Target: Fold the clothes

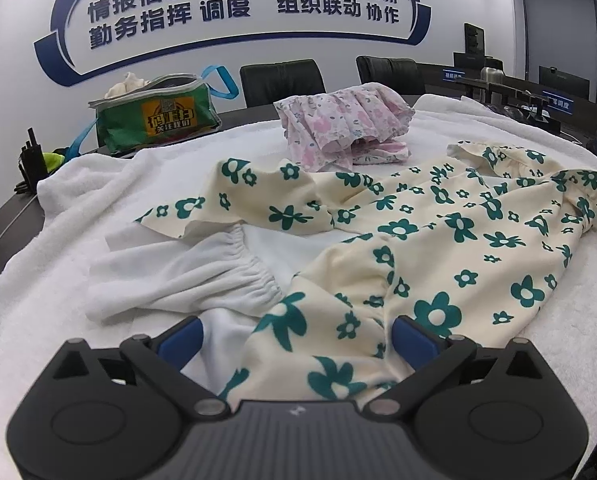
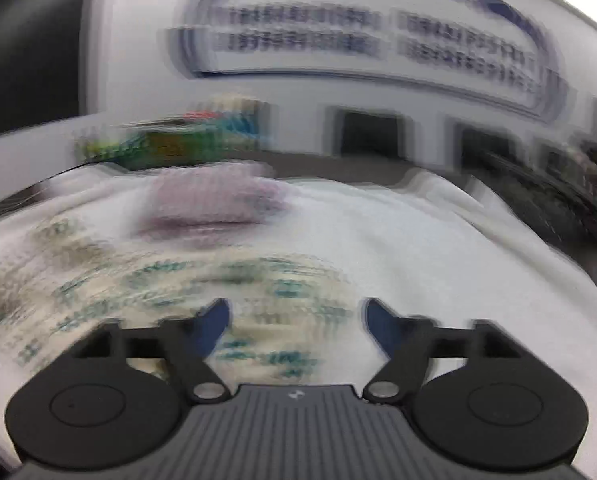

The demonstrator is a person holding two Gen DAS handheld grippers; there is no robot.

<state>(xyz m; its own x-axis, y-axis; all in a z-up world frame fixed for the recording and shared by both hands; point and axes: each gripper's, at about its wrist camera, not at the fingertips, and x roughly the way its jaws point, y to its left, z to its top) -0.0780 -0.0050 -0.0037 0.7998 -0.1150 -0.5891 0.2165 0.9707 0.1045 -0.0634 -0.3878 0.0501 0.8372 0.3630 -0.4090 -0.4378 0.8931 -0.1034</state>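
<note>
Cream cloth printed with green flowers, the garment [image 1: 438,240] I am folding, lies spread and rumpled across a white towel [image 1: 50,280] that covers the bench, running from the near centre out to the far right. My left hand-held gripper [image 1: 294,340] hovers over its near hem, released, jaws wide, cloth under them but not pinched. My right hand-held gripper [image 2: 296,320] is also released, jaws apart above the same fabric [image 2: 186,280].

I judge the fold is barely begun: the next move calls for each gripper to close on a near edge and carry it over toward the far side.

Only the left view is sharp; it shows a folded pink floral piece [image 1: 346,132] beyond and a green bag [image 1: 154,120] far left. The right view is smeared by motion, so what lies exactly beneath those jaws is probably hem, but I cannot be sure.
</note>
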